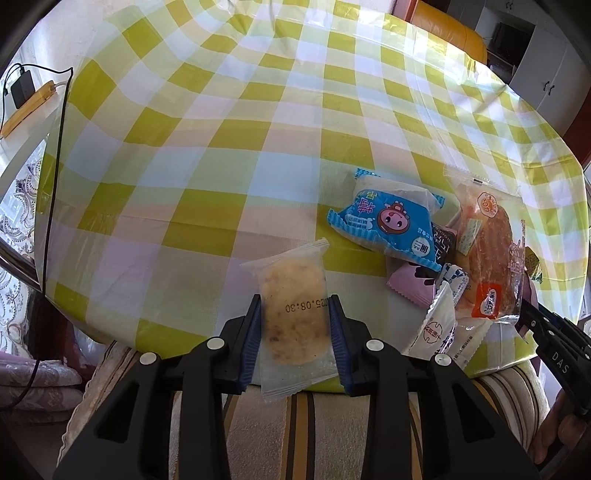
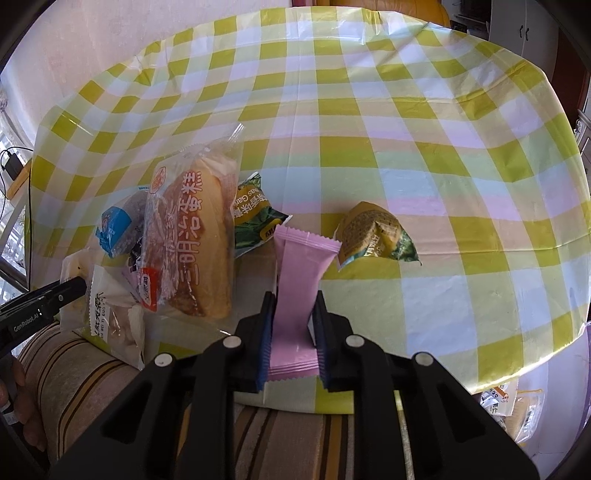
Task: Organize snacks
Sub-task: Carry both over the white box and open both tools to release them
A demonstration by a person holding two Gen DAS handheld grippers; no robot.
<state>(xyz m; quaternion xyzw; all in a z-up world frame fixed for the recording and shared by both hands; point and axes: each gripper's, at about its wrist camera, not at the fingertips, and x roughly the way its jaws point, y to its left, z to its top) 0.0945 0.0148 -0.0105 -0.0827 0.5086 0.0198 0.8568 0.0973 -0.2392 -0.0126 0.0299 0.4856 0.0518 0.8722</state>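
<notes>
My left gripper (image 1: 294, 306) is shut on a clear-wrapped round cookie (image 1: 293, 314), held above the near table edge. My right gripper (image 2: 294, 302) is shut on a pink wrapped bar (image 2: 297, 291), also above the near edge. A pile of snacks lies on the checked tablecloth (image 1: 221, 147): a blue packet (image 1: 388, 225), a large sandwich cake pack (image 1: 487, 254), a pink packet (image 1: 413, 284) and white packets (image 1: 439, 328). In the right wrist view the cake pack (image 2: 192, 236) lies left of my gripper, with a green-yellow packet (image 2: 255, 214) beside it and another (image 2: 373, 232) apart to the right.
A striped cushion (image 1: 295, 424) lies below the near table edge. A black cable (image 1: 55, 166) and a power strip (image 1: 29, 103) are at the far left. More snack bags (image 2: 513, 406) sit below the table at the right. An orange chair (image 1: 450, 33) stands beyond the table.
</notes>
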